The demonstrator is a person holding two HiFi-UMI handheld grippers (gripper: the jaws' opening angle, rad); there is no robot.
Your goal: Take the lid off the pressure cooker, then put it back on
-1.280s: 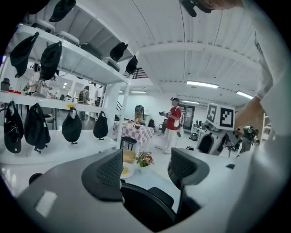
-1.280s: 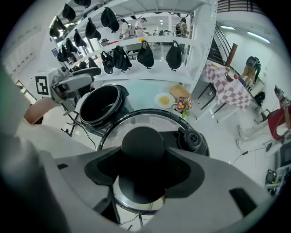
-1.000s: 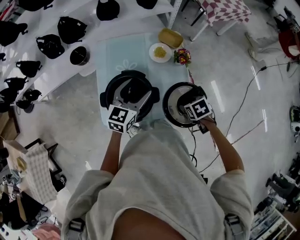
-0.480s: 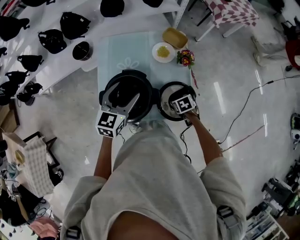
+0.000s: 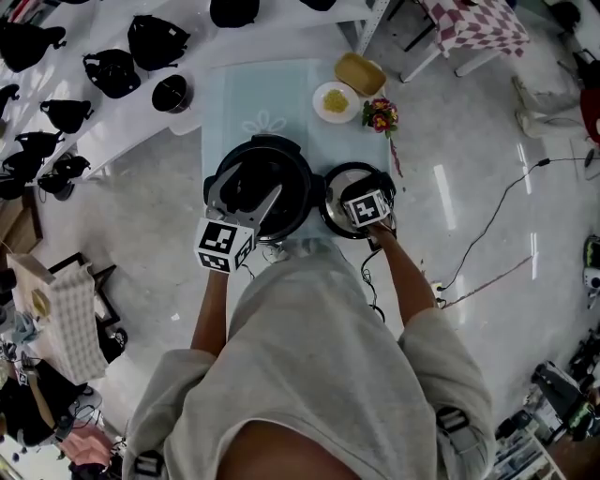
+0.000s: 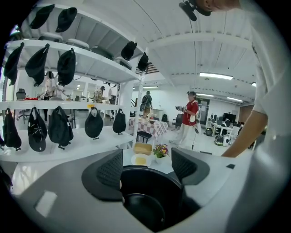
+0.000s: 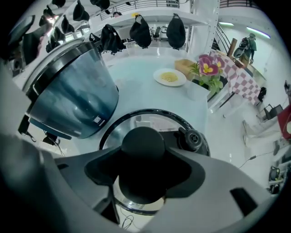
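Since one second ago the lid (image 5: 339, 189) has shifted toward 9 o'clock and now sits against the cooker (image 5: 253, 178), at its 3 o'clock. The lid is level, knob (image 7: 143, 139) up; being round it has no long axis, and its valve (image 7: 193, 139) lies at the knob's 3 o'clock in the right gripper view. The right gripper (image 7: 144, 173) is clenched on the knob. The left gripper (image 6: 145, 166), at the cooker's 7 o'clock, has its jaws apart over the open mouth, grasping nothing. The cooker stands upright, mouth up.

Surface: a pale blue-green table (image 5: 272, 94), with a plate (image 5: 336, 101) of yellow food and flowers (image 5: 381, 116) at the cooker's 1 o'clock.

Room: white shelves (image 5: 89, 117) carrying black caps (image 5: 112, 70) at 10 o'clock, a glossy pale floor (image 5: 469, 169), a cable (image 5: 487, 220) at 3 o'clock, and a checked cloth (image 5: 473, 23) at 1 o'clock.
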